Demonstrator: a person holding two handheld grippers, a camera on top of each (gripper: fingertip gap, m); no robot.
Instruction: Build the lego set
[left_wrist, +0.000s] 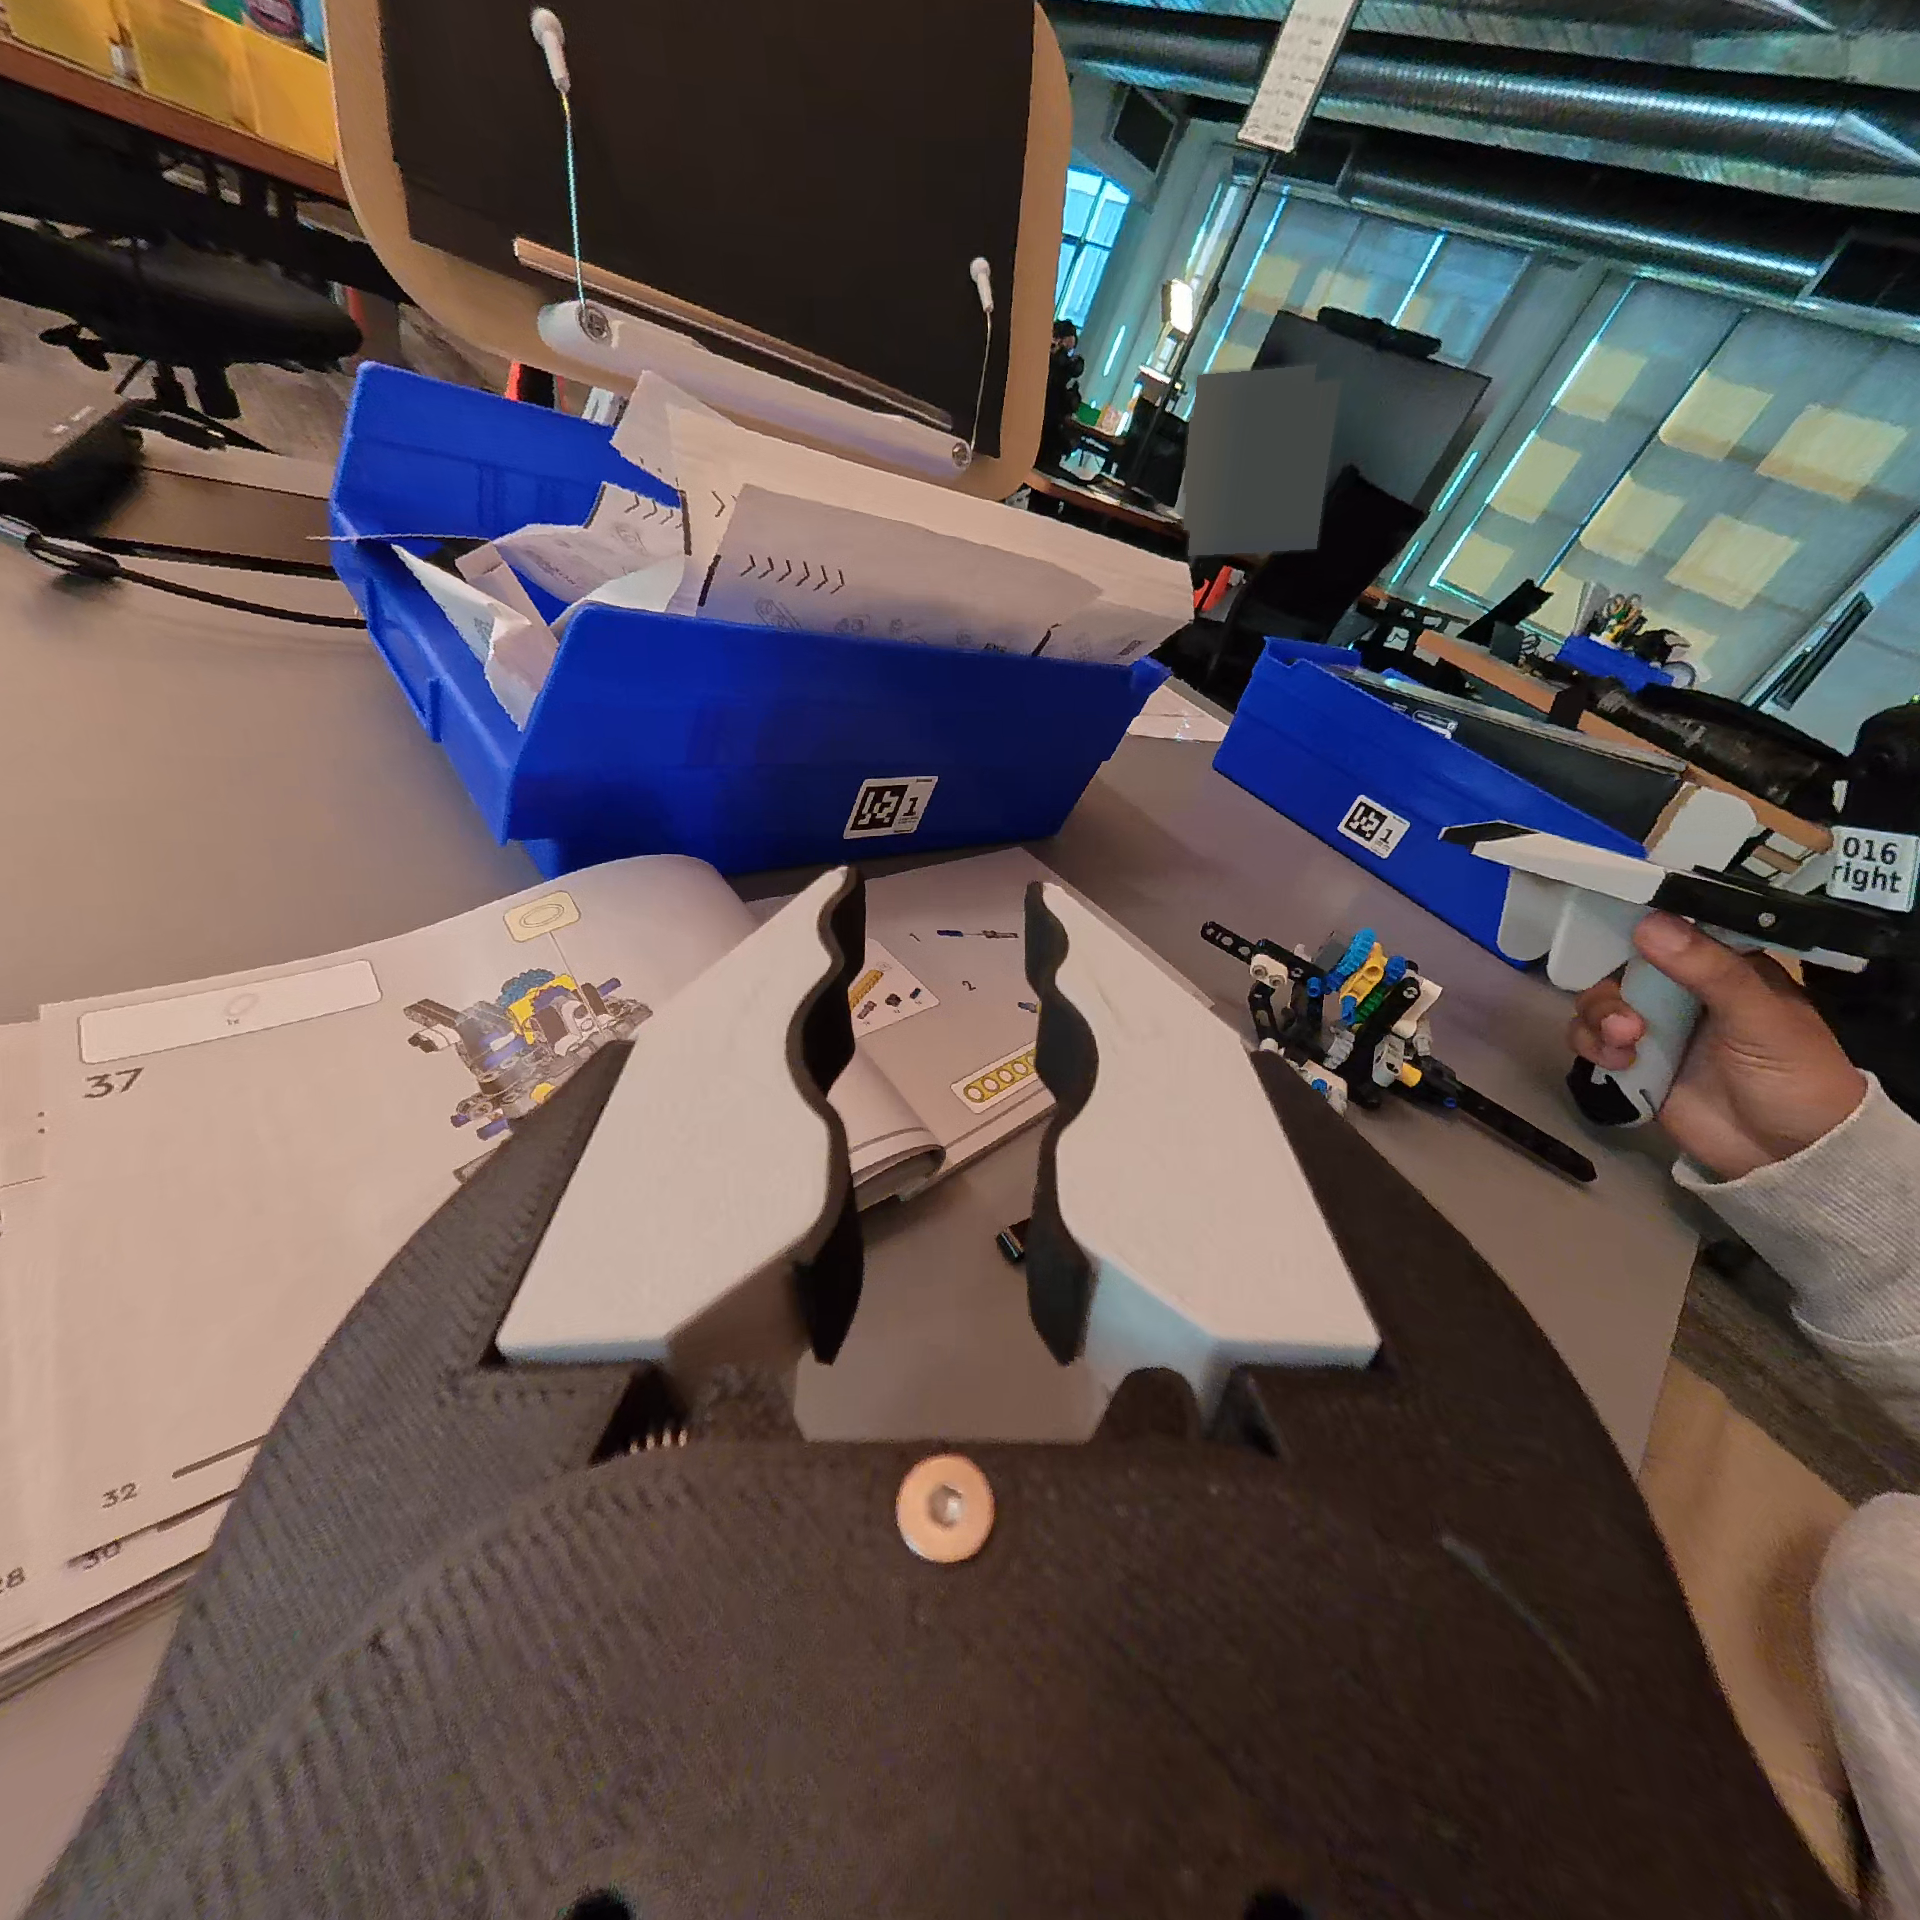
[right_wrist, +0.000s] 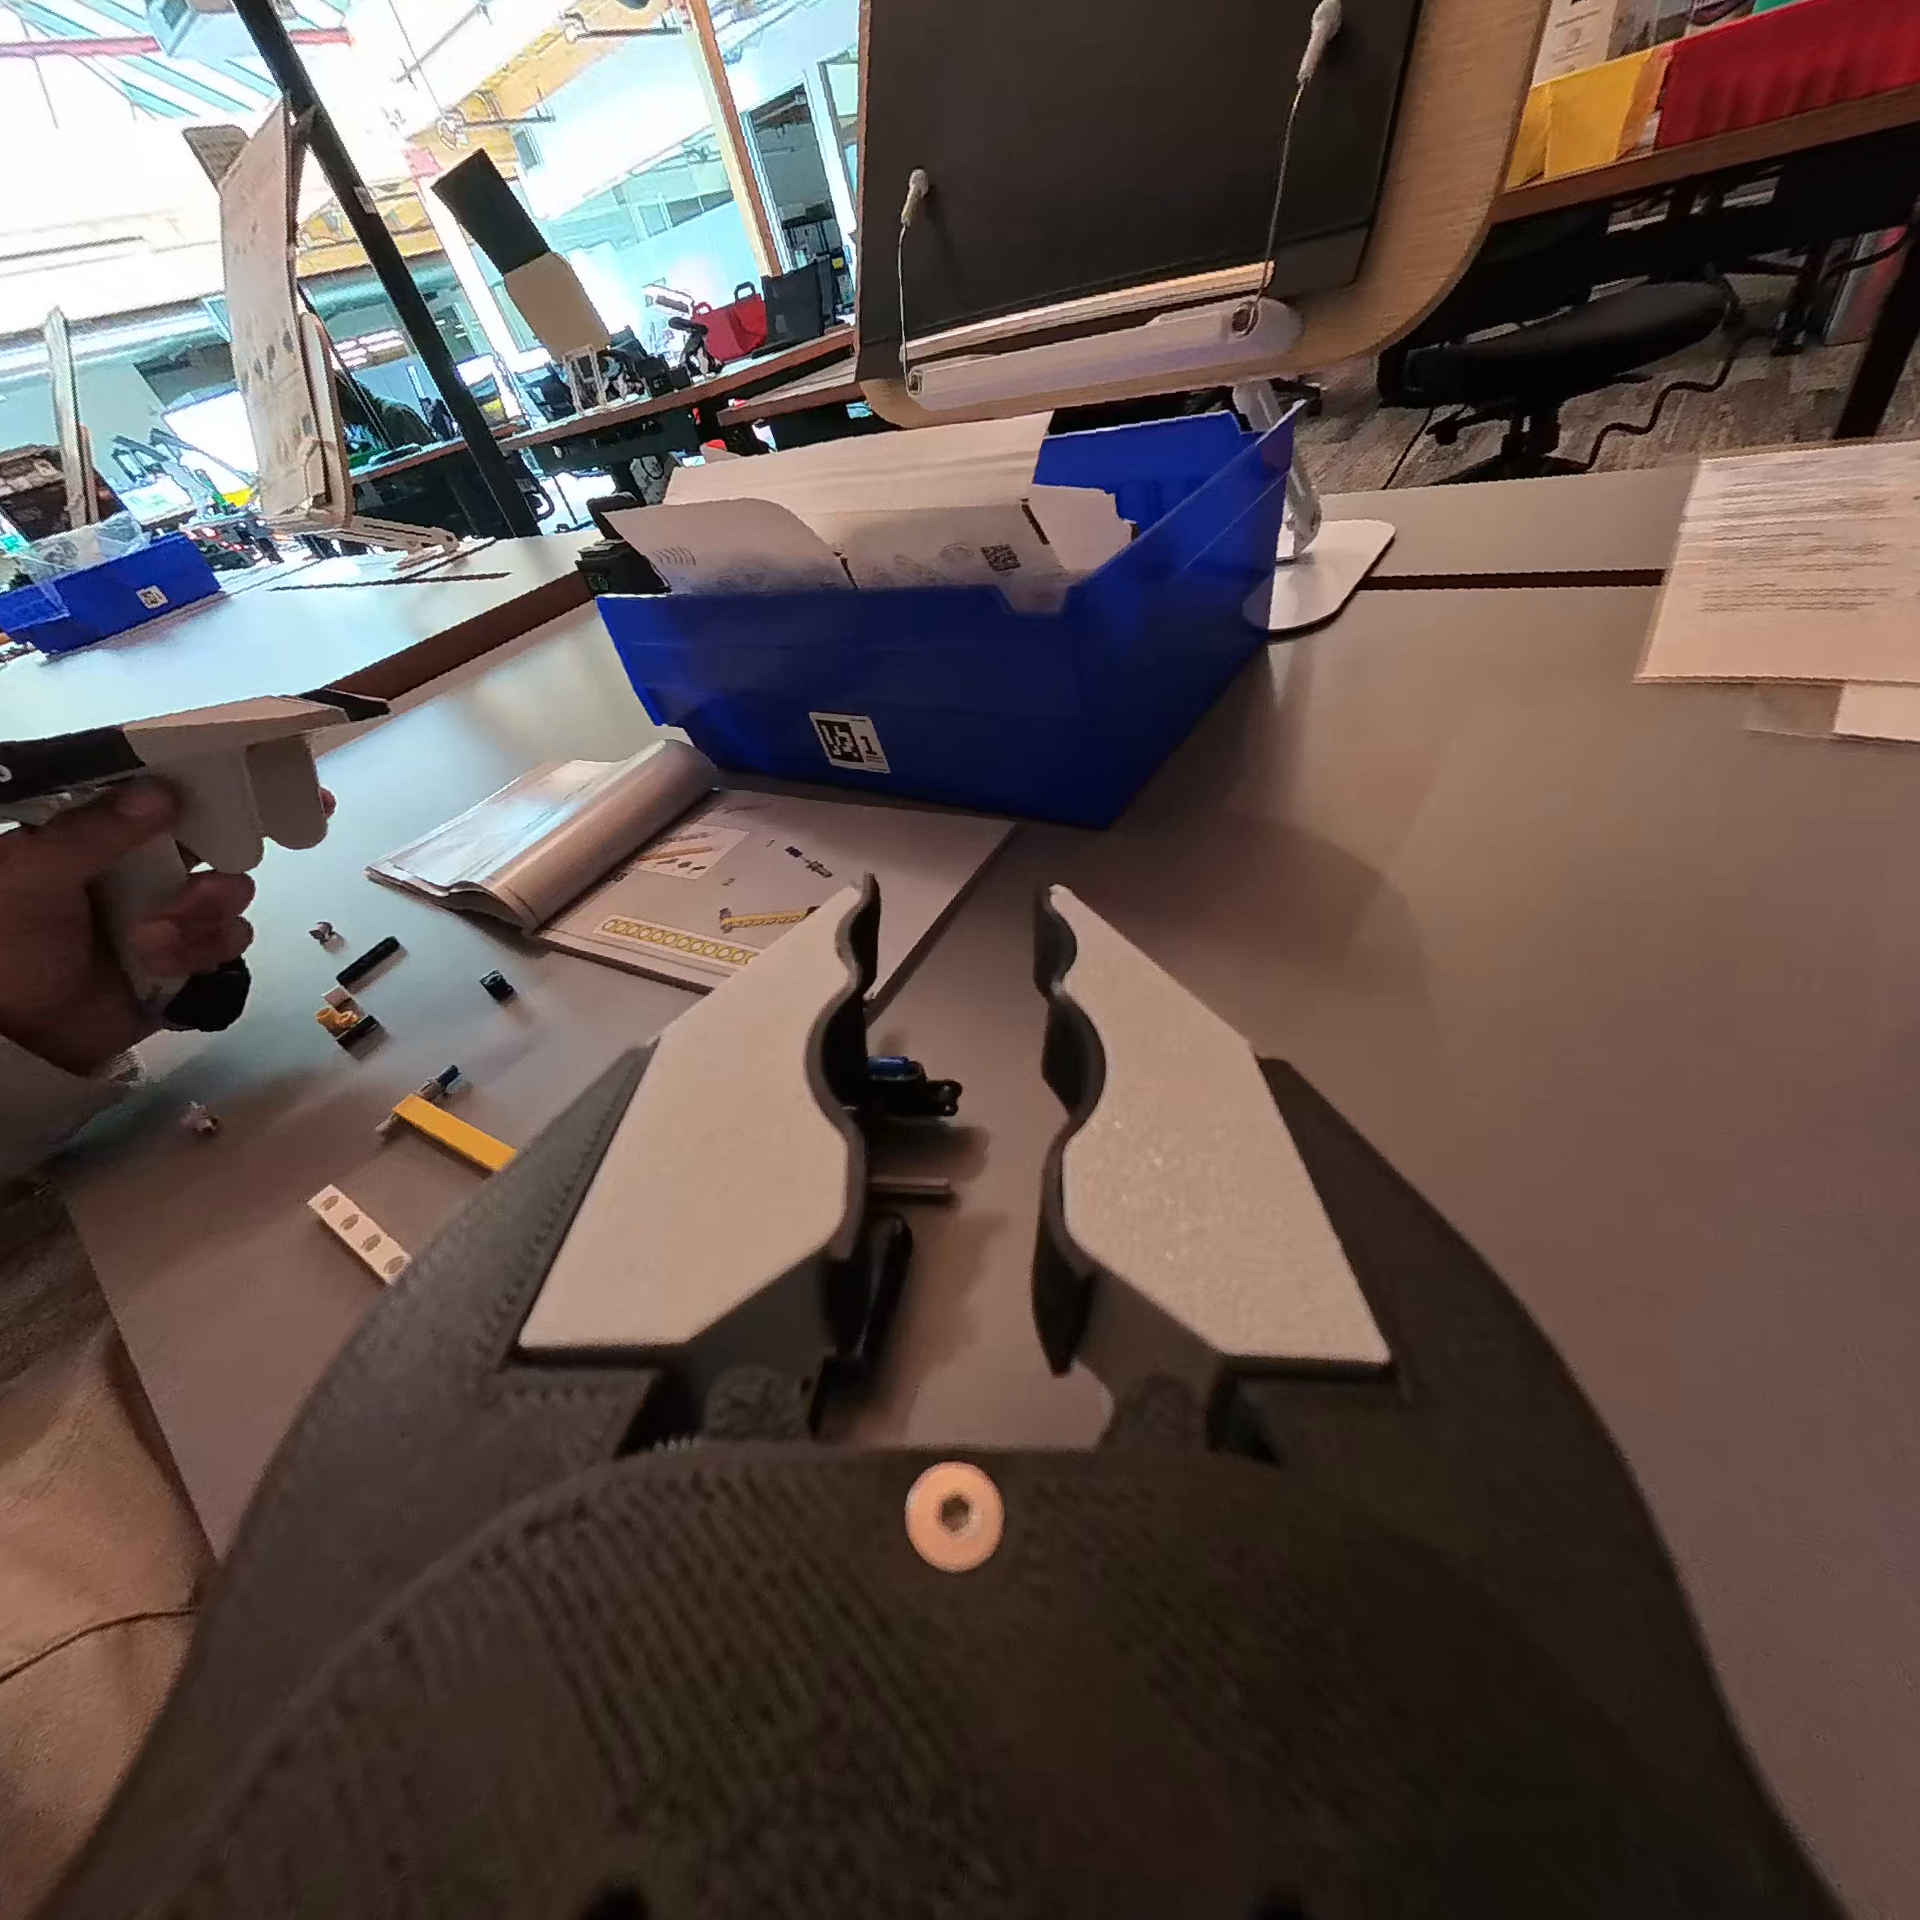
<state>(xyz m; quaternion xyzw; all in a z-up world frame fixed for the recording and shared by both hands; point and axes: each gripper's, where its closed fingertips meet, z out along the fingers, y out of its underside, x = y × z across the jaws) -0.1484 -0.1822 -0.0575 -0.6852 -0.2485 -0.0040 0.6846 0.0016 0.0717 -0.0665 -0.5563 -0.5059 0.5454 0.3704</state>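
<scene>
Sitting mid-build, a partly assembled lego model (left_wrist: 1351, 1013) stands near the grey tabletop (right_wrist: 1455, 935)'s right side beside the open instruction booklet (left_wrist: 312, 1091), loose pieces (right_wrist: 436, 1127) unattached near the front edge, left gripper (left_wrist: 940, 1049) and right gripper (right_wrist: 951, 1060) both spread empty, open-plan office behind.

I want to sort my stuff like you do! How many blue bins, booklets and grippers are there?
Blue bins: 3
Booklets: 1
Grippers: 2
Total: 6
</scene>
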